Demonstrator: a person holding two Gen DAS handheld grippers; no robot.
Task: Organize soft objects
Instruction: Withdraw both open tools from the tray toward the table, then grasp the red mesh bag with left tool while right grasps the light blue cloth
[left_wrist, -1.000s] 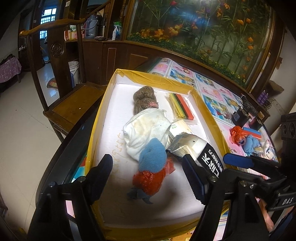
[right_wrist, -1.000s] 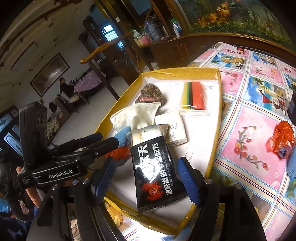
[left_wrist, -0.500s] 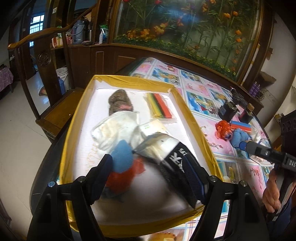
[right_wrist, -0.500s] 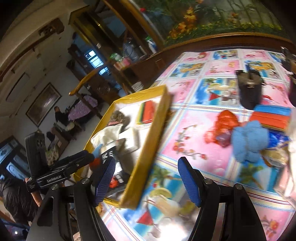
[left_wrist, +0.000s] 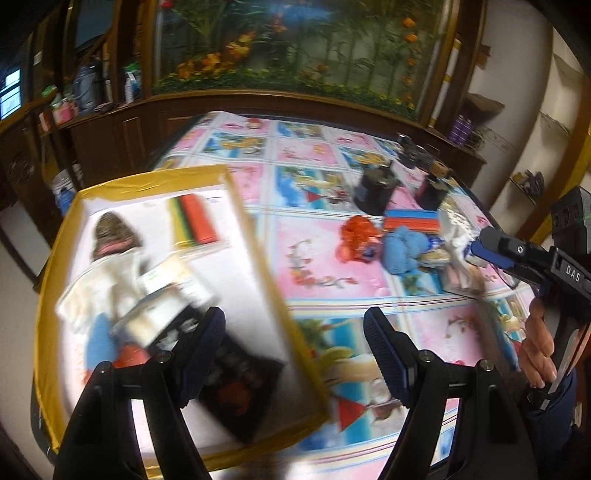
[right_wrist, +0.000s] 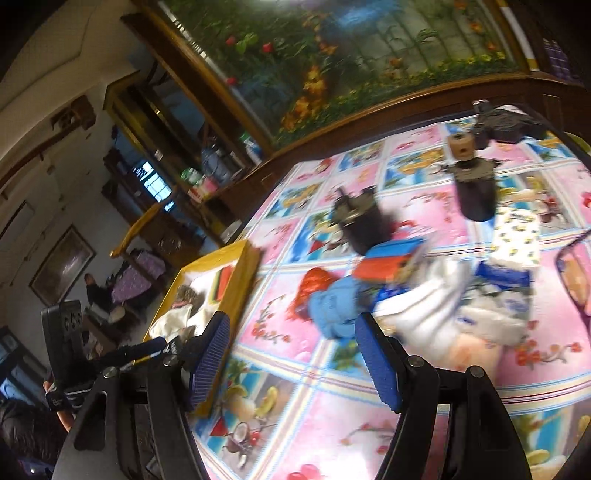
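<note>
A yellow-rimmed white tray (left_wrist: 255, 236) (right_wrist: 242, 280) holds a knitted hat (left_wrist: 112, 230), a white cloth (left_wrist: 101, 291), a blue sock (left_wrist: 99, 341), a black packet (left_wrist: 240, 380) and a coloured strip pack (left_wrist: 194, 219). On the flowered tablecloth lie an orange-red crinkled bag (left_wrist: 356, 238) (right_wrist: 310, 290), a blue fluffy cloth (left_wrist: 404, 247) (right_wrist: 334, 304) and a white plastic bag (right_wrist: 436, 306). My left gripper (left_wrist: 295, 339) hangs open and empty over the tray's right rim. My right gripper (right_wrist: 291, 350) is open and empty just short of the blue cloth.
Two black bottles (left_wrist: 373, 190) (right_wrist: 474, 188) stand behind the pile, with a red and blue box (left_wrist: 410, 223) (right_wrist: 388, 264) between. A flowered napkin pack (right_wrist: 517, 236) lies at the right. A wooden chair (right_wrist: 147, 236) and a dark cabinet border the table.
Both grippers have swung right, away from the tray toward the pile on the tablecloth. The black packet now lies in the tray. Both stay open and empty.
</note>
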